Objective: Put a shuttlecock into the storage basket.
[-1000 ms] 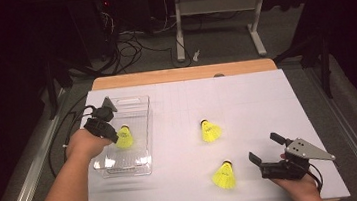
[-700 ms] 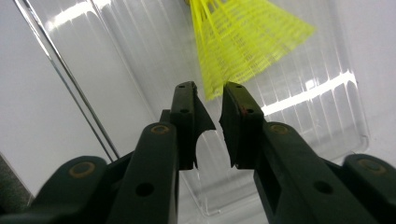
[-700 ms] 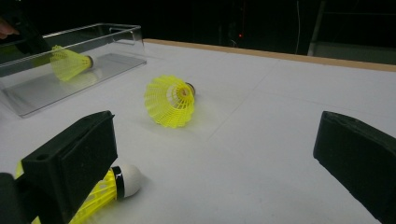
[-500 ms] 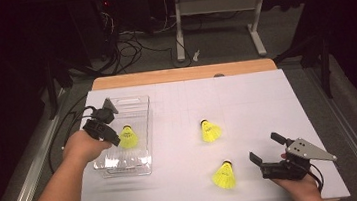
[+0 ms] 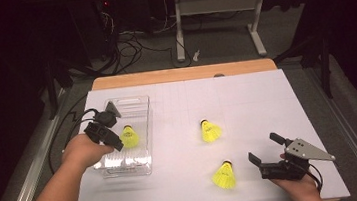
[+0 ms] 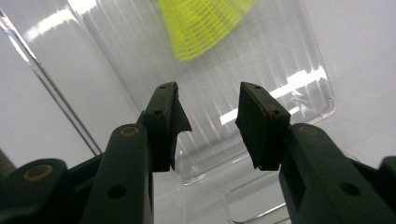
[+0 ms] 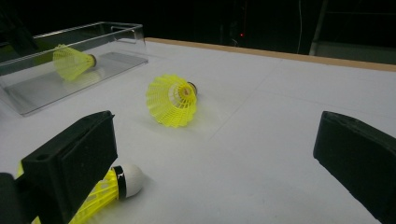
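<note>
From the high view, the work is moving yellow shuttlecocks into the clear plastic box (image 5: pixel 125 161), and it looks about a third done. The left gripper (image 5: pixel 115 143) hangs over the box with its jaws parted and nothing between them; they have just been opening, and one shuttlecock in the box (image 5: pixel 129 136) lies just beyond its tips, released. Two more are left on the white table (image 5: pixel 246 98): the middle shuttlecock (image 5: pixel 210 131) well apart from both grippers, and the near shuttlecock (image 5: pixel 224 175) just ahead of the right gripper (image 5: pixel 267 151), to the side of its lower jaw. That gripper stands wide open and empty. Count: three shuttlecocks, one box, two grippers

In the left gripper view, the two black jaws stand apart with a clear gap and grip nothing. The yellow skirt of the boxed shuttlecock (image 6: pixel 205 25) lies beyond the tips, ahead of the gap, on the ribbed floor of the box (image 6: pixel 289 70)

In the right gripper view, the jaws are spread wide with bare table between them. The near shuttlecock (image 7: pixel 109 189) lies beside and partly behind the left-hand jaw, its white cork tip pointing into the gap. The middle one (image 7: pixel 171 100) rests farther out, ahead of that same jaw, and the boxed one (image 7: pixel 72 60) lies far off inside the box (image 7: pixel 112 42). I judge the near one is the likely next pick
</note>
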Demonstrator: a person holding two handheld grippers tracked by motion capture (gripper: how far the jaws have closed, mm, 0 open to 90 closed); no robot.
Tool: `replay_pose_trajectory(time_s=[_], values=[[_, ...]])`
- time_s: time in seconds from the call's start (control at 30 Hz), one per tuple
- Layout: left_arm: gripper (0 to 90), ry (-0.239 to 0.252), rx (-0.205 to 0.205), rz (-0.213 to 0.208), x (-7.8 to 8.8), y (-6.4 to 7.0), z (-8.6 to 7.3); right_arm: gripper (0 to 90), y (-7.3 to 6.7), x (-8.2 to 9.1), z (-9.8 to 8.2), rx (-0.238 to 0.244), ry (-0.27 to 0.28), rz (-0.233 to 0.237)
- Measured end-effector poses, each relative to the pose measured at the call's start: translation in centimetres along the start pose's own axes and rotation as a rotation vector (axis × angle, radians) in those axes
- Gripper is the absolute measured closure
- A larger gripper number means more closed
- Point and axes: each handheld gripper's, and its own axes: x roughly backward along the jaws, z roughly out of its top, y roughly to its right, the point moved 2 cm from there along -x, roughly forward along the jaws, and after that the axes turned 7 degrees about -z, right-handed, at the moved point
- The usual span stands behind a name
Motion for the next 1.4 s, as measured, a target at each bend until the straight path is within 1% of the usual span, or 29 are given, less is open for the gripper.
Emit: replay_pose_trajectory(time_s=[0.07,0.3,0.33,0.37,0.43,0.5,0.57,0.6,0.63,0.67,0.77,0.8,0.83,0.87,0.9,0.93,0.97,1.03,1.07,1.1,1.13,1.27,1.4], values=[[57.1,-0.009,-0.012,-0.001,-0.1,0.3,-0.2,0.2,0.0,0.0,0.0,-0.003,0.001,-0.003],[52.5,-0.028,-0.035,-0.010,-0.6,1.1,-0.7,0.2,0.0,0.0,0.0,-0.001,0.000,-0.001],[50.1,-0.028,-0.038,-0.003,-0.6,1.2,-0.7,0.2,-0.1,0.0,0.0,0.000,0.001,0.000],[43.4,-0.031,-0.041,0.004,-0.6,1.2,-0.7,0.2,-0.2,0.0,0.0,0.002,-0.002,0.000],[42.0,-0.027,-0.038,0.001,-0.6,1.3,-0.8,0.2,-0.2,0.0,0.0,0.004,-0.002,0.001],[37.5,-0.022,-0.034,0.001,-0.5,1.4,-0.8,0.2,-0.2,0.0,0.0,0.001,-0.001,-0.001],[34.5,-0.022,-0.029,-0.008,-0.4,1.4,-0.8,0.2,-0.2,0.0,0.0,0.002,0.000,-0.002],[31.5,-0.024,-0.031,-0.012,-0.4,1.5,-0.9,0.2,-0.2,0.0,0.0,0.002,0.000,-0.002],[31.5,-0.027,-0.032,-0.013,-0.4,1.5,-0.9,0.2,-0.2,0.0,0.0,0.002,0.000,-0.002],[28.5,-0.027,-0.031,-0.017,-0.3,1.5,-1.0,0.2,-0.1,0.0,0.0,0.003,-0.001,-0.001],[25.8,-0.022,-0.036,-0.041,-0.2,1.7,-1.1,0.2,-0.1,0.0,0.0,0.001,-0.003,0.000],[23.9,-0.021,-0.037,-0.041,-0.2,1.8,-1.1,0.2,-0.1,0.0,-0.1,0.002,-0.004,0.000],[18.9,-0.023,-0.040,-0.043,-0.2,1.9,-1.2,0.2,-0.2,0.0,0.0,0.004,-0.004,0.000],[18.9,-0.023,-0.043,-0.045,-0.2,2.0,-1.2,0.2,-0.2,0.0,0.0,0.004,-0.004,0.000],[16.1,-0.023,-0.047,-0.052,-0.2,2.2,-1.2,0.2,-0.2,0.0,0.0,0.005,-0.002,0.000],[9.8,-0.027,-0.050,-0.057,-0.2,2.3,-1.2,0.2,-0.2,0.0,0.0,0.004,-0.002,0.001],[9.8,-0.030,-0.047,-0.060,-0.2,2.5,-1.2,0.2,-0.2,0.0,0.0,0.004,-0.002,0.001],[1.0,-0.043,-0.046,-0.059,-0.2,2.7,-1.2,0.2,-0.2,0.0,0.0,0.001,-0.001,0.000],[0.2,-0.044,-0.051,-0.062,-0.2,2.8,-1.2,0.2,-0.1,0.0,0.0,-0.001,0.000,0.000],[0.2,-0.048,-0.031,-0.069,-0.1,3.0,-1.3,0.2,-0.1,0.0,0.0,-0.001,0.000,0.000],[0.2,-0.047,-0.041,-0.074,-0.1,3.0,-1.3,0.2,-0.1,0.0,0.0,-0.004,-0.003,-0.001],[0.2,-0.043,-0.048,-0.067,-0.1,3.2,-1.3,0.2,-0.1,0.0,-0.1,-0.001,-0.003,0.000],[0.2,-0.036,-0.059,-0.073,-0.1,3.5,-1.4,0.2,-0.2,-0.1,-0.1,0.001,-0.004,0.000]])
